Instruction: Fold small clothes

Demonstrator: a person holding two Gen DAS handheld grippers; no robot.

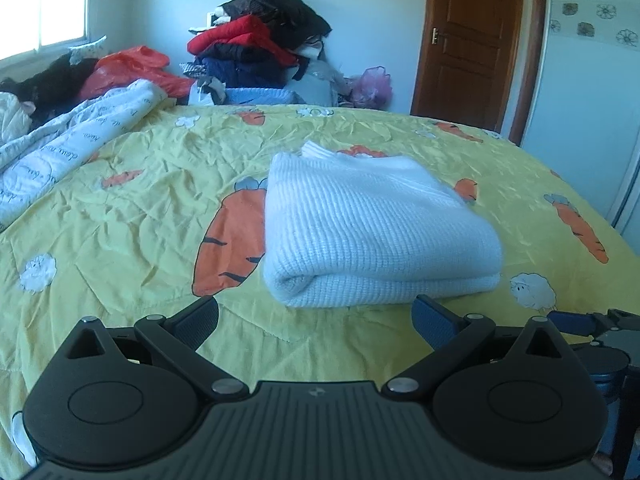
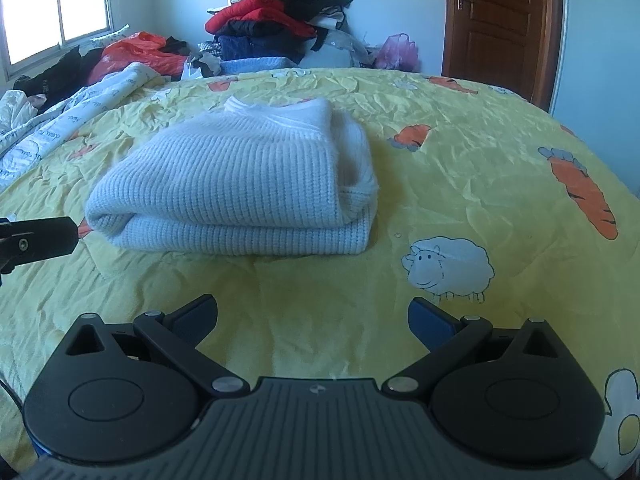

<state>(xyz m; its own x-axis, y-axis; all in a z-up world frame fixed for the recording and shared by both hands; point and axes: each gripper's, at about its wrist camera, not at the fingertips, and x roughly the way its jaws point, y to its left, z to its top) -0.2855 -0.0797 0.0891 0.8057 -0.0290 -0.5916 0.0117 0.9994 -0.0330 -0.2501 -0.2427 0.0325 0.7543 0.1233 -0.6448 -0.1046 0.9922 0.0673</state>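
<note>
Apparently done | sweater (image 1: 372,232) lies folded on bed (image 1: 140,200) | left tool (image 1: 316,320) and right tool (image 2: 312,320) spread, empty | nothing visibly left

We are looking low across the yellow bedspread (image 1: 152,184) from both wrist cameras, facing the far wall and the door (image 1: 468,40). We are sitting close behind the folded white sweater (image 1: 372,232), left view slightly left of it, right view rightward; both are sharing sweater, clothes pile (image 2: 280,20), door.
</note>
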